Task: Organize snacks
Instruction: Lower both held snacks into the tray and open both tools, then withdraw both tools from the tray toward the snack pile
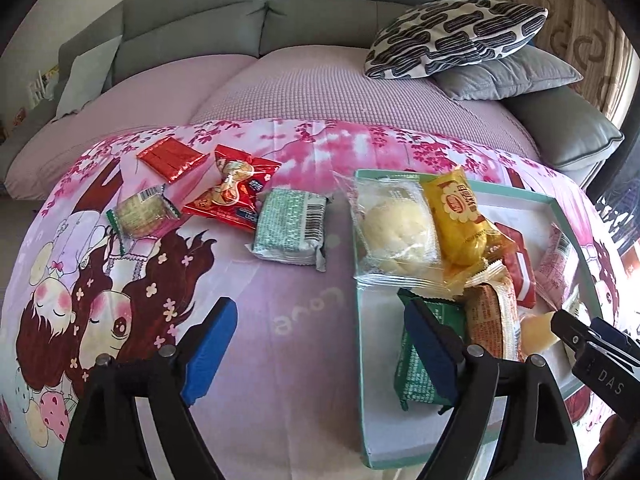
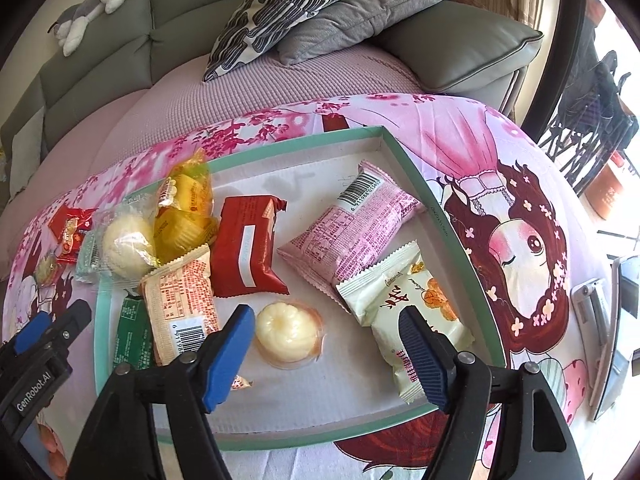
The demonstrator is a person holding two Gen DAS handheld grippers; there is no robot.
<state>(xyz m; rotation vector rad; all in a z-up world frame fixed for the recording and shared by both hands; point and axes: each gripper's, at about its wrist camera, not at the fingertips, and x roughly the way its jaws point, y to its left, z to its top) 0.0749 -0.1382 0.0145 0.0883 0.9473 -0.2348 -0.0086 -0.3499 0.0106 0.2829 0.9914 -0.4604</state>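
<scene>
Your left gripper (image 1: 320, 344) stood wide, nothing between its blue pads; one finger hung over the bare printed cloth (image 1: 280, 280), the other over the near left rim of the teal-edged tray (image 1: 362, 360), above a dark green packet (image 1: 416, 376). Your right gripper (image 2: 328, 348) was wide as well, holding nothing, its fingers flanking a pale round jelly cup (image 2: 286, 330) lying on the tray's white floor near the front edge (image 2: 280, 436).

Open room lay at the tray's far right corner and along its front edge. The left side was crowded: a clear-wrapped white bun (image 1: 394, 232) overhung the left rim, with a yellow packet (image 1: 460, 216) against it and an orange-printed pack (image 2: 180, 304) below. A dark red packet (image 2: 248, 246) sat mid-tray, a pink packet (image 2: 352, 232) toward the right wall, and a cream packet (image 2: 408, 312) partly under your right-hand finger.

Outside the tray, toward the cloth's far left, four snacks lay spread out: a silver-green packet (image 1: 292, 226) nearest the tray's left rim, a red printed bag (image 1: 236, 192), a flat red foil pack (image 1: 172, 158) and a small green-edged round biscuit (image 1: 144, 210). The cloth between these and your left gripper was bare. A grey sofa (image 1: 280, 12) with a patterned cushion (image 1: 456, 36) lay beyond the far edge.
</scene>
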